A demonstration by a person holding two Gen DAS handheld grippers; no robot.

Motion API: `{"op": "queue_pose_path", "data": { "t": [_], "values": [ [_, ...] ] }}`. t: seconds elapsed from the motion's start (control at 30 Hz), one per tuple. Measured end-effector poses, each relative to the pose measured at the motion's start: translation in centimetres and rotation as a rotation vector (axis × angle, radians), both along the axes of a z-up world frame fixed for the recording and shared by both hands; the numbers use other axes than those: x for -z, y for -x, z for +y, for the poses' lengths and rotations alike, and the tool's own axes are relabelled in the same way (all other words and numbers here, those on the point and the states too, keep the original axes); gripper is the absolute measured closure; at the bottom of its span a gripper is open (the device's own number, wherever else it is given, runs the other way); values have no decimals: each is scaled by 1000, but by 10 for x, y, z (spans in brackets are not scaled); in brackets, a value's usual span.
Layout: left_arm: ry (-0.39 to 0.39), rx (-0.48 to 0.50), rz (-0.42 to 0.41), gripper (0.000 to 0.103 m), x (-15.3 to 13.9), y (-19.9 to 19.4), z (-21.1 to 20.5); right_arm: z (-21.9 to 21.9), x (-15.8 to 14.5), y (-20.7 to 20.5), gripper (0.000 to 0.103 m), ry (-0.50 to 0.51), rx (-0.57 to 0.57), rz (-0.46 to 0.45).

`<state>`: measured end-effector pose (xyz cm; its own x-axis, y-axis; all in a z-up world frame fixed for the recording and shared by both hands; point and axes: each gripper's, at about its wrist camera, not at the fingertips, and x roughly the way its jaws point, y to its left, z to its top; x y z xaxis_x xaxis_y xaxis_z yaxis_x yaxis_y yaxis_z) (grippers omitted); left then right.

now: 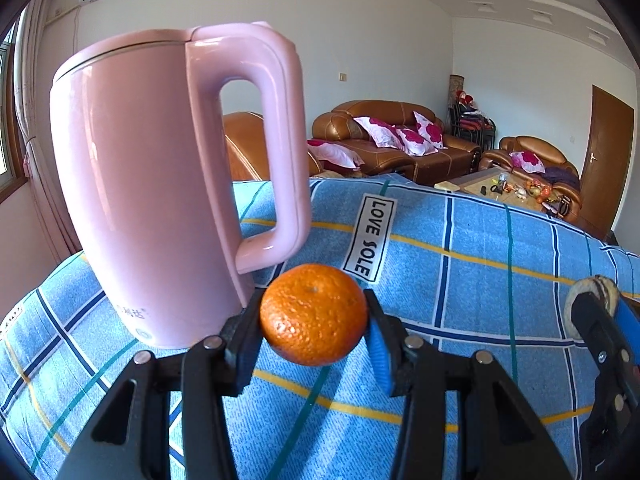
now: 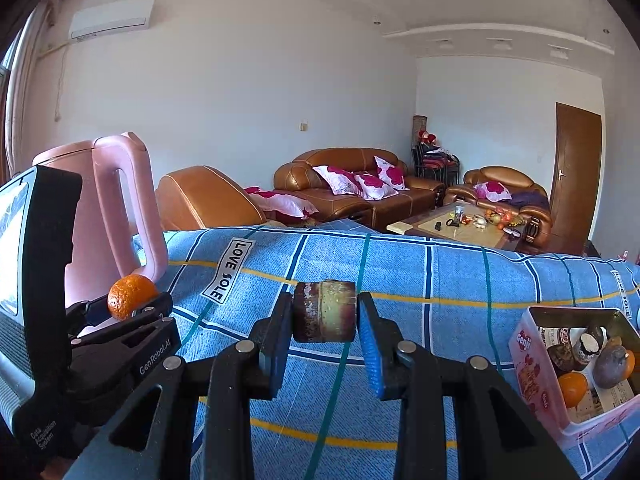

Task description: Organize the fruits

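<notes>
Gripping an orange (image 1: 314, 314) between its two fingers, our left tool (image 1: 314, 320) holds the fruit just above the blue plaid cloth (image 1: 480, 280) — right beside the base of the pink kettle (image 1: 160, 184), near the cloth's left edge. Our right tool (image 2: 325, 312) pinches a short, mottled brown-green cylinder (image 2: 325, 312) by its flat ends, lifted over the middle of the cloth. Toward the right edge sits a pink box (image 2: 532, 368) — inside we see another orange (image 2: 573, 389) and several dark, browned fruit pieces (image 2: 610, 366), which we cannot identify further.
</notes>
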<state>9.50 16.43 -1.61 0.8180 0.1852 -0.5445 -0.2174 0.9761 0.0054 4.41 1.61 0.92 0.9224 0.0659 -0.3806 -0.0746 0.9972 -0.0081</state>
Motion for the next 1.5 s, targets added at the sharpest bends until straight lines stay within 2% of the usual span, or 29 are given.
{"op": "queue_pose_path", "data": {
  "t": [0.67,1.5],
  "values": [
    [-44,2,-52,55,-5,34,-24,-11,0,17,69,10,14,-2],
    [-56,49,-63,55,-7,59,-65,-47,1,48,69,16,43,-5]
  ]
}}
